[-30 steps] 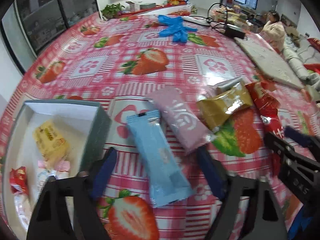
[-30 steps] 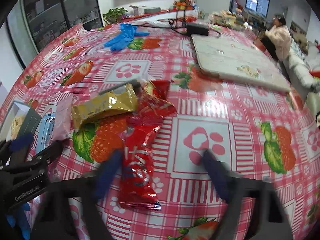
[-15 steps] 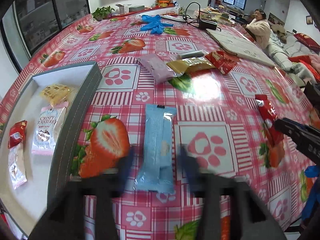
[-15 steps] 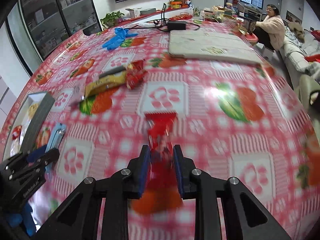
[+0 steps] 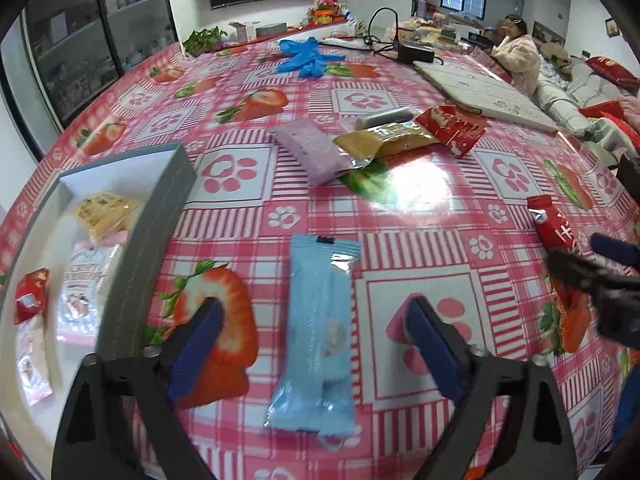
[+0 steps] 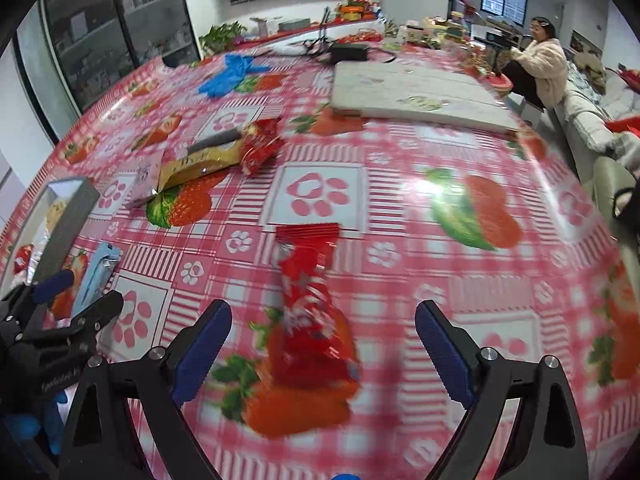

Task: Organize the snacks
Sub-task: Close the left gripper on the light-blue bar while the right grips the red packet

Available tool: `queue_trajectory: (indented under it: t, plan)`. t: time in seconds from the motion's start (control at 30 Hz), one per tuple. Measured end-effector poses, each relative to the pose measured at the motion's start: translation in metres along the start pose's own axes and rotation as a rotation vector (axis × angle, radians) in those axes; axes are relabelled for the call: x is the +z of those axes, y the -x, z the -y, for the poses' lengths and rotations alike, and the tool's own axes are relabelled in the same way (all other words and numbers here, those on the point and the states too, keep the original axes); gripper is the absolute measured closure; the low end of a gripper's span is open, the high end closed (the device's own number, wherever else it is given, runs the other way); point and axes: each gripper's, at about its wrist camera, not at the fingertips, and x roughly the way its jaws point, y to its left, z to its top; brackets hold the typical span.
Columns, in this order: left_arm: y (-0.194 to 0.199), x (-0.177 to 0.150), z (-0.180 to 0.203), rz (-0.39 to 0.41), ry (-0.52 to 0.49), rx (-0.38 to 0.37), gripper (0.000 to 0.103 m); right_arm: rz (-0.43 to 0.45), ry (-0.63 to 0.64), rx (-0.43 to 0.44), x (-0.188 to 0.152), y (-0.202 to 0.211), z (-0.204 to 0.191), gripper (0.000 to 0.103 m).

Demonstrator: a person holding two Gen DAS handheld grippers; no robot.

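My left gripper (image 5: 316, 344) is open, its jaws on either side of a light blue snack pack (image 5: 318, 332) lying flat on the table. My right gripper (image 6: 324, 344) is open around a red snack pack (image 6: 310, 312), which lies on the cloth between the fingers. The grey box (image 5: 160, 224) at the left holds several snacks, among them a yellow pack (image 5: 105, 212). A pink pack (image 5: 310, 154), a gold pack (image 5: 384, 142) and another red pack (image 5: 452, 128) lie together farther back.
Blue gloves (image 5: 306, 56), a black power adapter (image 5: 414, 54) with cable and a pale flat board (image 5: 484, 94) lie at the far side. A person (image 6: 540, 64) sits beyond the table's right edge. The table's near edge is just below both grippers.
Both grippers have opened. The right one was shut on the red pack and now has it lying loose between its fingers. The left one has let go of the blue pack.
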Motion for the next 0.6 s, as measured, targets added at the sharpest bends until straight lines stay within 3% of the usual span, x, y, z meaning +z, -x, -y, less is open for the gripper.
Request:
queue_trajectory:
  t: [0.13,0.2,0.6]
  plan:
    - [-0.004,0.002,-0.002,0.001,0.013,-0.029,0.0,-0.012,0.002,-0.001,-0.004,-0.016,-0.011,0.0]
    - [-0.005,0.002,-0.001,0.006,0.002,-0.033,0.0,0.001,0.043,-0.044,-0.007,-0.017,-0.019,0.0]
    - [-0.004,0.0,0.0,0.017,0.003,-0.031,0.0,0.038,0.045,-0.04,-0.011,-0.017,-0.018,0.0]
